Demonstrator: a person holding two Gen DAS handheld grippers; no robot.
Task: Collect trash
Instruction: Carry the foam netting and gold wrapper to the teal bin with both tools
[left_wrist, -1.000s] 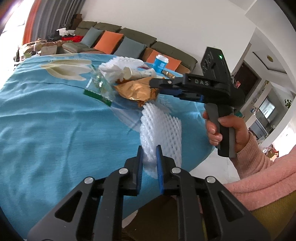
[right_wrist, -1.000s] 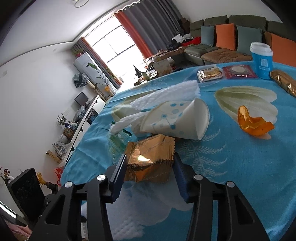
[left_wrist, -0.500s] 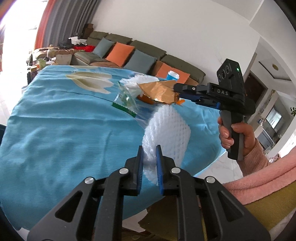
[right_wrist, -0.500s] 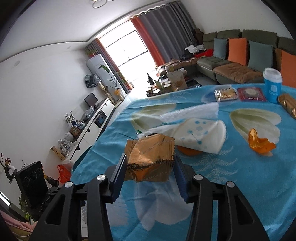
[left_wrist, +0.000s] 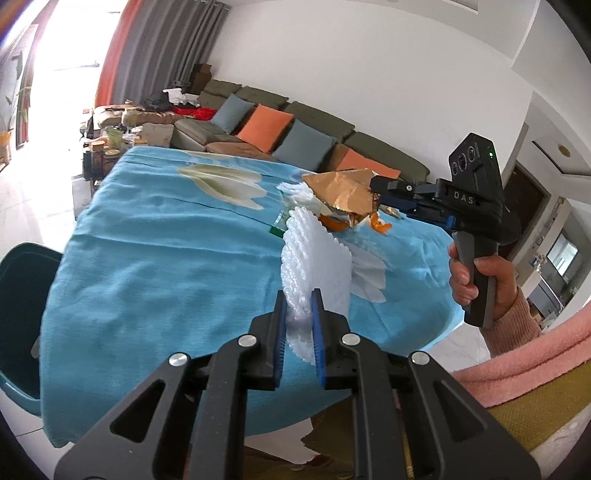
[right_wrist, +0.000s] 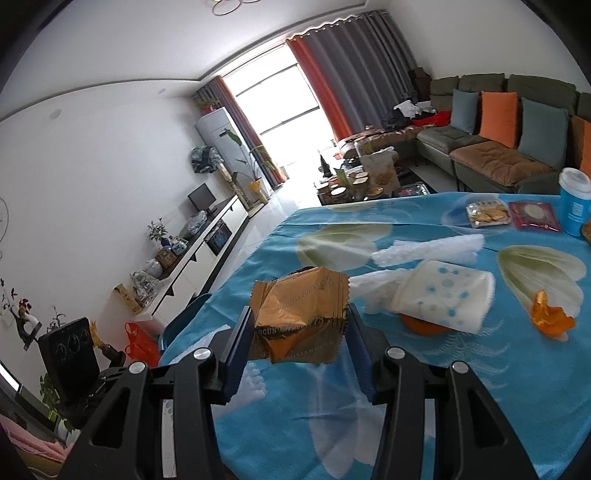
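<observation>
The left tongs (left_wrist: 300, 317) are clamped on the lower edge of a white foam mesh fruit sleeve (left_wrist: 316, 266), which stands up above the desk covered in a blue flower-print cloth (left_wrist: 155, 266). The blue pads (left_wrist: 317, 325) squeeze the foam thin, and part of the sleeve is hidden behind the black fingers.

The right tongs (right_wrist: 299, 343) grip a crumpled gold foil snack wrapper (right_wrist: 300, 314) by both its sides, lifted clear of the cloth. From the left wrist view the same wrapper (left_wrist: 343, 192) hides most of what lies behind it, and a hand (left_wrist: 480, 277) in a pink knitted sleeve (left_wrist: 524, 325) holds the black handle of the right tongs.

On the desk beyond lie a folded white pad with blue dots (right_wrist: 447, 299) resting partly over an orange piece that is mostly covered, a second white foam mesh strip (right_wrist: 428, 251), and an orange peel scrap (right_wrist: 550, 317). At the far edge sit two sealed snack packets (right_wrist: 487, 214), their print too small to read, and a blue paper cup with a white lid (right_wrist: 574, 203), cut off by the frame's rim.
</observation>
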